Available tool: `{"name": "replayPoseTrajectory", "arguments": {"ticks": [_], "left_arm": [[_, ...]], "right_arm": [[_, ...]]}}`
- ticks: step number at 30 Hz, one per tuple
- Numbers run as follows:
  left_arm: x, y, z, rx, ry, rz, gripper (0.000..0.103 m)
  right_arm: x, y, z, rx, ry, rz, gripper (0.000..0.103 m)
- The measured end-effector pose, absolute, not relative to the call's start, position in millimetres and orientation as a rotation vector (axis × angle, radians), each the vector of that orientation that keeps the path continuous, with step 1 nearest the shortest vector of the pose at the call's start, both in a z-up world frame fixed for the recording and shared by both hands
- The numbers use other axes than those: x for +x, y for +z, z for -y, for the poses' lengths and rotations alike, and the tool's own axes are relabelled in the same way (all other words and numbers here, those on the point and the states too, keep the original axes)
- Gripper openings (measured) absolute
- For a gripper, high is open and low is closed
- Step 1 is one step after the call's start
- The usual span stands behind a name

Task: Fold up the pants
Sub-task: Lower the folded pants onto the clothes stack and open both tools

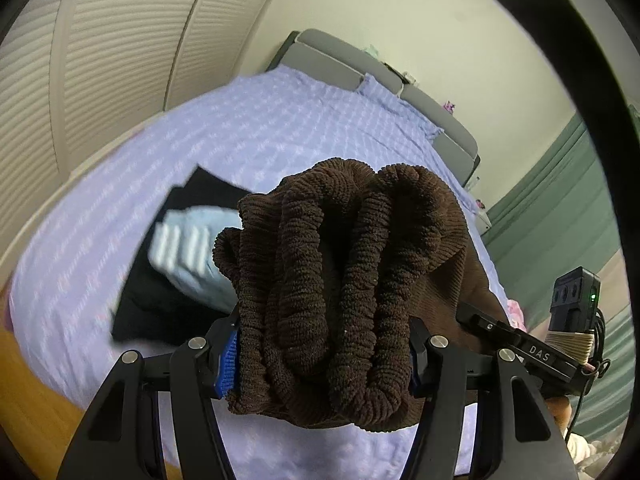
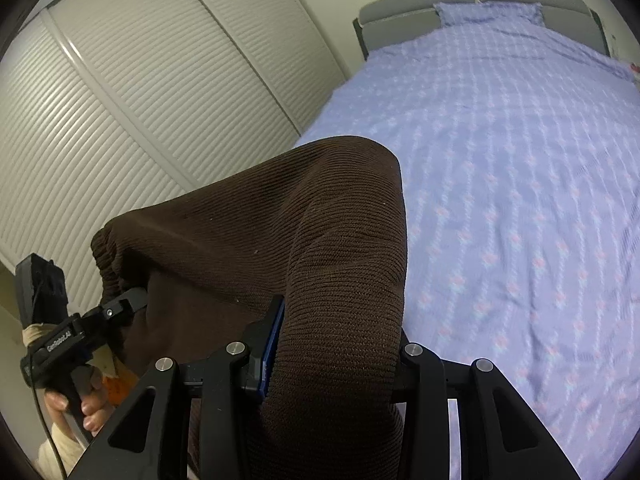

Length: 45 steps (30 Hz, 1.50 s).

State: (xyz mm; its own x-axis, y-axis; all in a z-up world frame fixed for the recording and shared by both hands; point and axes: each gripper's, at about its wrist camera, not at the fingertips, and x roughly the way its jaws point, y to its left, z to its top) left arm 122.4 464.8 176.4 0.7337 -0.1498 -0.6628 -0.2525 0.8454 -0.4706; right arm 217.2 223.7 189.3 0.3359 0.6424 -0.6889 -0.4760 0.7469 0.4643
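The brown ribbed knit pants point(image 1: 332, 280) hang in the air above the bed. My left gripper point(image 1: 324, 356) is shut on the bunched elastic waistband, which fills the gap between its fingers. My right gripper point(image 2: 336, 360) is shut on another part of the same brown pants point(image 2: 280, 232), and the cloth drapes over and between its fingers. The right gripper also shows at the right of the left wrist view point(image 1: 532, 352), and the left gripper shows at the lower left of the right wrist view point(image 2: 92, 324). The cloth spans between them.
A bed with a lilac patterned cover point(image 2: 520, 200) lies below and ahead, with a grey headboard point(image 2: 400, 20). A black garment point(image 1: 168, 280) and a folded light blue item point(image 1: 192, 256) lie on the bed. Slatted wardrobe doors point(image 2: 140, 100) stand to the left. A green curtain point(image 1: 560, 208) hangs at the right.
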Motion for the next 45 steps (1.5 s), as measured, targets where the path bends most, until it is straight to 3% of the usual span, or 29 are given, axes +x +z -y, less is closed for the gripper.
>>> {"name": "replayPoseTrajectory", "arguments": {"ticks": [13,20,26,28,33,38,45], "left_arm": [[210.2,135.2,-568.2,-0.522,0.017,-0.801,0.061],[237.9,91.9,-584.6,-0.529,0.013,-0.911,0.062],[248.4,77.2,-578.3,-0.363,0.064,-0.982,0.066],[251.7,71.3,-572.9,-0.274,0.089,-1.018,0.066],[255.7,58.2,-578.1,-0.291,0.101,-1.05,0.072],[259.3,46.0,-573.4,-0.31,0.085,-1.076,0.075],[265.1,22.6,-580.0,-0.353,0.104,-1.109,0.086]], "right_arm": [[269.5,170.8,-314.7,0.15,0.687,-0.957,0.038],[282.4,148.2,-334.7,0.104,0.636,-1.004,0.038],[289.8,141.0,-346.6,0.08,0.6,-1.012,0.039],[292.1,138.6,-346.1,0.098,0.597,-1.033,0.041],[305.0,112.4,-335.6,0.264,0.566,-1.133,0.058],[309.0,83.9,-321.0,0.34,0.524,-1.21,0.06],[316.5,62.4,-324.4,0.305,0.516,-1.239,0.071]]}}
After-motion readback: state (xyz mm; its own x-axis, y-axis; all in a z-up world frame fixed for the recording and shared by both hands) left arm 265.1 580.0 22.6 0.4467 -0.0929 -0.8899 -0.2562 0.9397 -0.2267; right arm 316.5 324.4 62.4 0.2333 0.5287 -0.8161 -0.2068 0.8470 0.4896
